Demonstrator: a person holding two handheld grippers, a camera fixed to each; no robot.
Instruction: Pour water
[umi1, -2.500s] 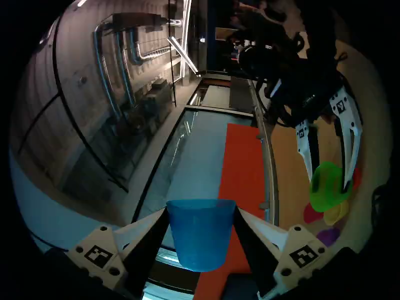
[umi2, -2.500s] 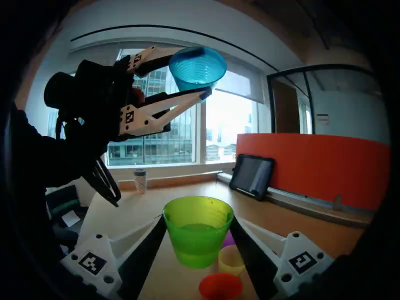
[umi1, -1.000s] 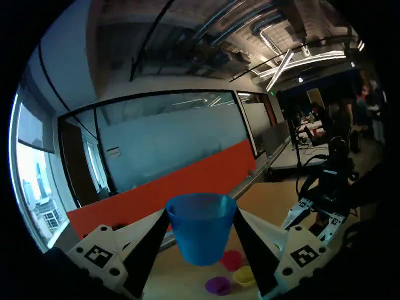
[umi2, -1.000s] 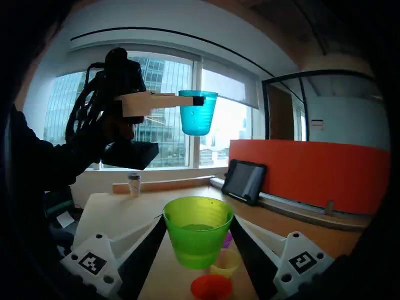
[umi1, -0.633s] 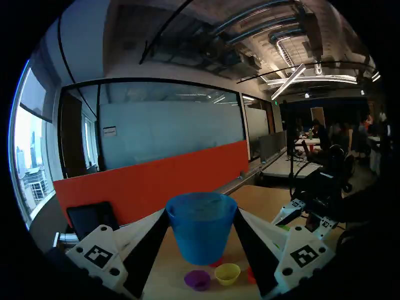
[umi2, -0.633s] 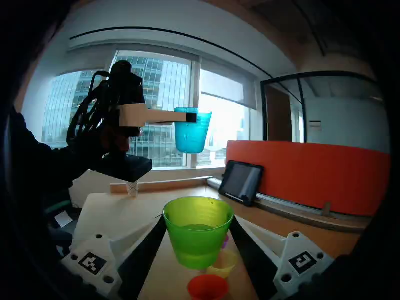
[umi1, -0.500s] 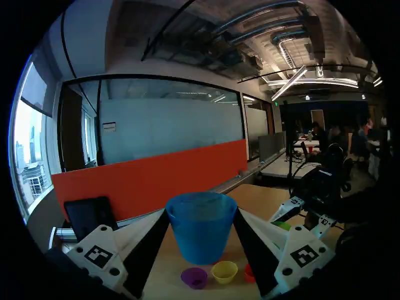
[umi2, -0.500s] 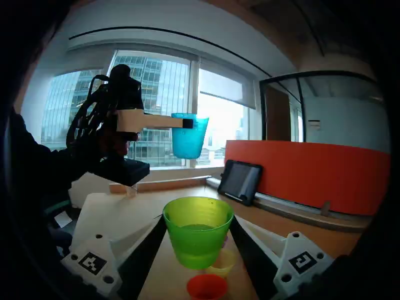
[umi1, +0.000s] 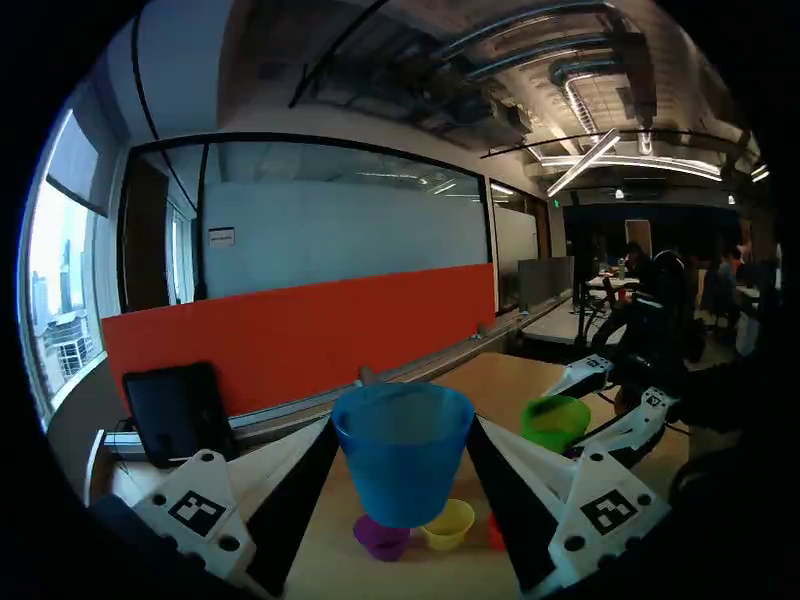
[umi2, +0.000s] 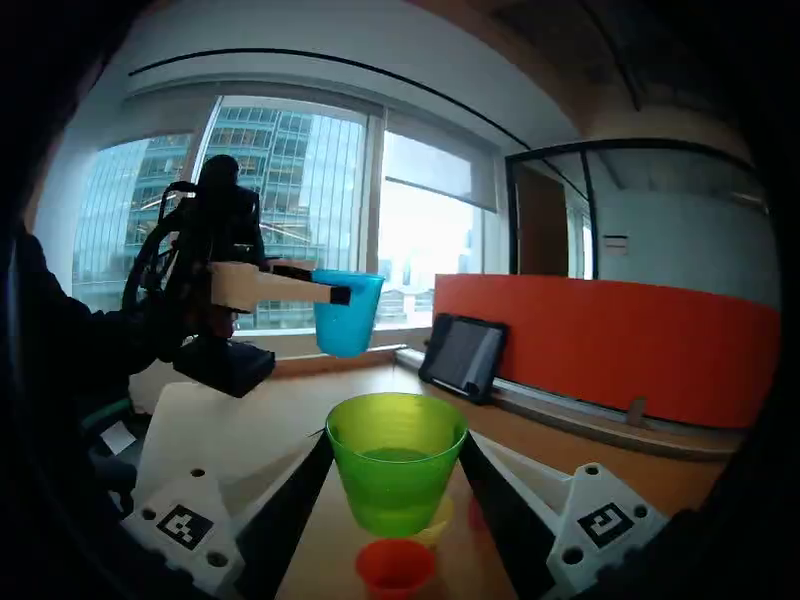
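L gripper (umi1: 403, 432) pinches translucent blue cup (umi1: 403, 475); R gripper (umi2: 397, 442), tapered green cup (umi2: 397, 490).

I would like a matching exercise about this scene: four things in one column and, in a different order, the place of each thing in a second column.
Things:
1. blue cup
2. green cup
3. tablet
4. yellow cup

Places:
A. on the desk, beside the purple cup
B. held in the right gripper
C. propped up in front of the orange partition
D. held in the left gripper

Pairs: 1-D, 2-B, 3-C, 4-A.
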